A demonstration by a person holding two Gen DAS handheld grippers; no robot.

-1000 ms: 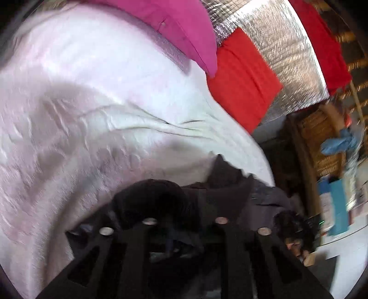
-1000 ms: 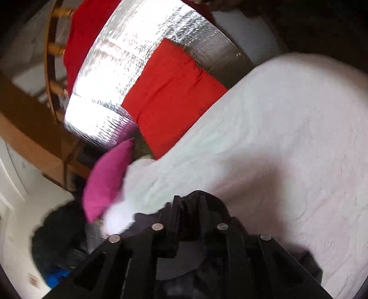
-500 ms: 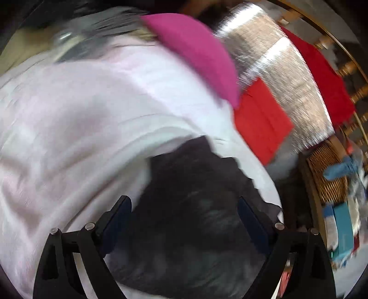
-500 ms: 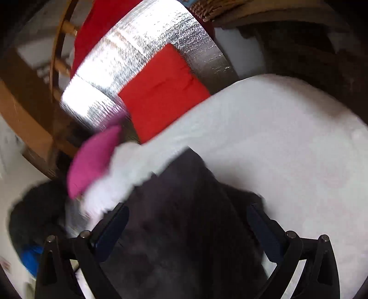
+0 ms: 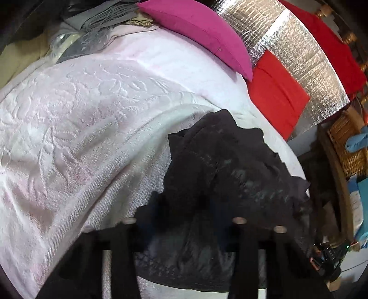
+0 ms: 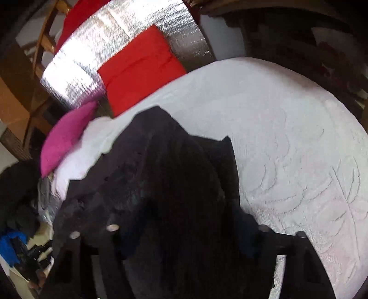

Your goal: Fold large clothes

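Note:
A crumpled black garment (image 5: 220, 165) lies on the white embossed bedspread (image 5: 80, 119). In the left wrist view it fills the space between the fingers of my left gripper (image 5: 184, 220), which stands open around the cloth. In the right wrist view the same black garment (image 6: 165, 179) lies in a heap between the spread fingers of my right gripper (image 6: 186, 227), also open. The fingertips of both grippers are partly lost against the dark cloth.
A magenta pillow (image 5: 197, 30) and a red cushion (image 5: 276, 92) lean on a silver foil panel (image 5: 299, 55) at the bed's head. Grey cloths (image 5: 101, 18) lie far left. A wicker basket (image 5: 349, 142) and shelves stand right. Dark clothes (image 6: 18, 197) are piled beside the bed.
Both grippers were shut on the black garment a second ago. They opened and let it drop onto the bedspread, where it now lies in a heap.

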